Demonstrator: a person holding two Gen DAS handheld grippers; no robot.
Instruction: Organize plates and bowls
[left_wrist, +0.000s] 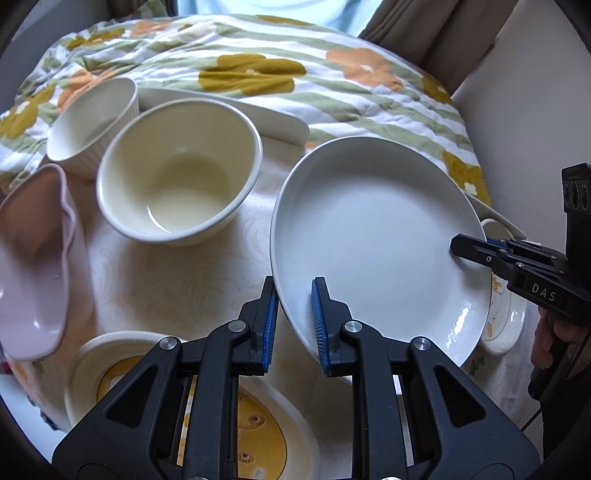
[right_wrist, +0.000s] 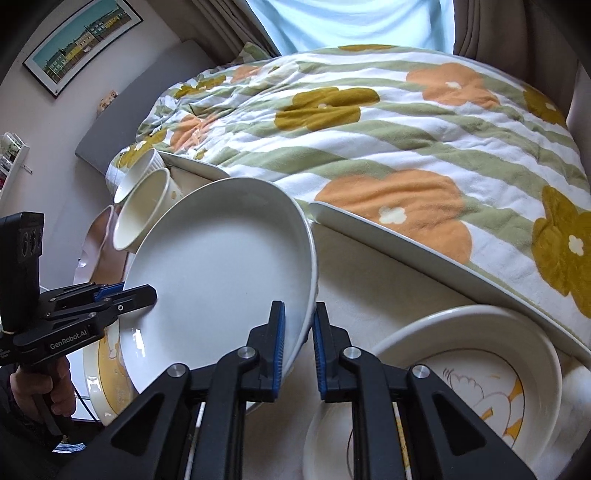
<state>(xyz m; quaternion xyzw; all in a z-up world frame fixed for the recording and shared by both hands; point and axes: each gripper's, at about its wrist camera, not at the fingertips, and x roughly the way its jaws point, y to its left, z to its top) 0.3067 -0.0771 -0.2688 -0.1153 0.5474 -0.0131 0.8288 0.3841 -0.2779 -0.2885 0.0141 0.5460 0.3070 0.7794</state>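
A wide, plain white deep plate (left_wrist: 376, 240) (right_wrist: 221, 266) hangs tilted a little above the table, held by both grippers. My left gripper (left_wrist: 293, 321) (right_wrist: 147, 291) is shut on the plate's near-left rim, one blue pad inside and one outside. On the opposite edge my right gripper (right_wrist: 298, 339) (left_wrist: 458, 249) is likewise shut on the rim. A cream bowl (left_wrist: 177, 177) and a ribbed white bowl (left_wrist: 92, 125) stand to the left on the table. Beneath the held plate lies a plate with a yellow pattern (left_wrist: 506, 321) (right_wrist: 107, 380).
A pink dish (left_wrist: 33, 258) sits at the far left, and a yellow-printed dish (left_wrist: 258, 417) lies under my left gripper. A bowl with an orange drawing (right_wrist: 480, 376) stands at the right. White trays (left_wrist: 258, 114) (right_wrist: 406, 240) edge the flowered quilt (right_wrist: 369, 129) behind.
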